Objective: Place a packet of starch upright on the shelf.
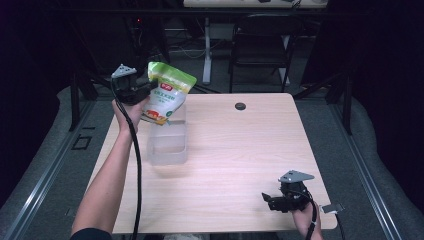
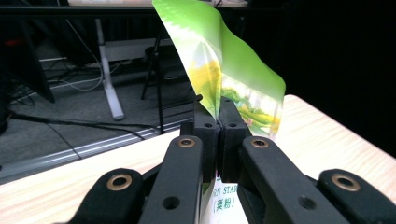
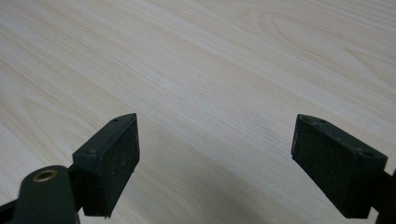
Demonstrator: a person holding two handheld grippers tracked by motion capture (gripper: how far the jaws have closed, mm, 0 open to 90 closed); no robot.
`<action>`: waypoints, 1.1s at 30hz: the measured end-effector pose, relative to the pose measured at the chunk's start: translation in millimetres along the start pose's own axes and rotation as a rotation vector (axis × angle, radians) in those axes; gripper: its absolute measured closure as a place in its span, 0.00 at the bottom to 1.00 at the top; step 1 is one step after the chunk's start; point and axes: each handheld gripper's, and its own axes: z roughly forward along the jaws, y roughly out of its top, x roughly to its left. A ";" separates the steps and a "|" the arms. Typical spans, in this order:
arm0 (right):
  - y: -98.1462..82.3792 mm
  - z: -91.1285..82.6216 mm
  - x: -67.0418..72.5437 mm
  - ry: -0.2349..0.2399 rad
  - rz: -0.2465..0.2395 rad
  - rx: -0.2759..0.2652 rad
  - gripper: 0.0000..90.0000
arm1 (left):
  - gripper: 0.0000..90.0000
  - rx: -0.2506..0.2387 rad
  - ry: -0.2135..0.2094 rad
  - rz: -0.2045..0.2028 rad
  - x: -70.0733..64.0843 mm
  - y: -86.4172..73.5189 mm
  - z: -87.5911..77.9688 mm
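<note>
A green and white pouch (image 1: 167, 92) hangs tilted in the air over the far end of a clear plastic box (image 1: 167, 145) on the wooden table (image 1: 240, 150). My left gripper (image 1: 147, 87) is shut on the pouch's left edge. In the left gripper view the jaws (image 2: 218, 109) are pressed together on the pouch (image 2: 233, 70), whose green top rises above them. My right gripper (image 1: 267, 200) rests low near the table's front right corner, pointing left. In the right gripper view it (image 3: 215, 158) stands open above bare wood (image 3: 210, 60), with nothing between its pads.
A black round grommet (image 1: 240, 106) sits near the table's far edge. A dark chair (image 1: 260, 45) and a white desk leg (image 1: 206, 50) stand beyond the table. A small silver clip (image 1: 332, 208) lies at the front right corner.
</note>
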 end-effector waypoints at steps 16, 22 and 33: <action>-0.2 0.8 0.3 0.005 0.003 -0.004 0.16 | 0.98 -0.016 0.031 0.003 12.1 -13.7 30.5; -0.2 -0.1 -0.4 0.003 -0.003 0.002 0.16 | 0.98 0.003 0.032 -0.007 14.5 -22.7 43.7; -0.5 1.2 0.2 0.010 0.003 -0.003 0.16 | 0.98 0.094 0.043 0.011 17.5 -34.1 60.5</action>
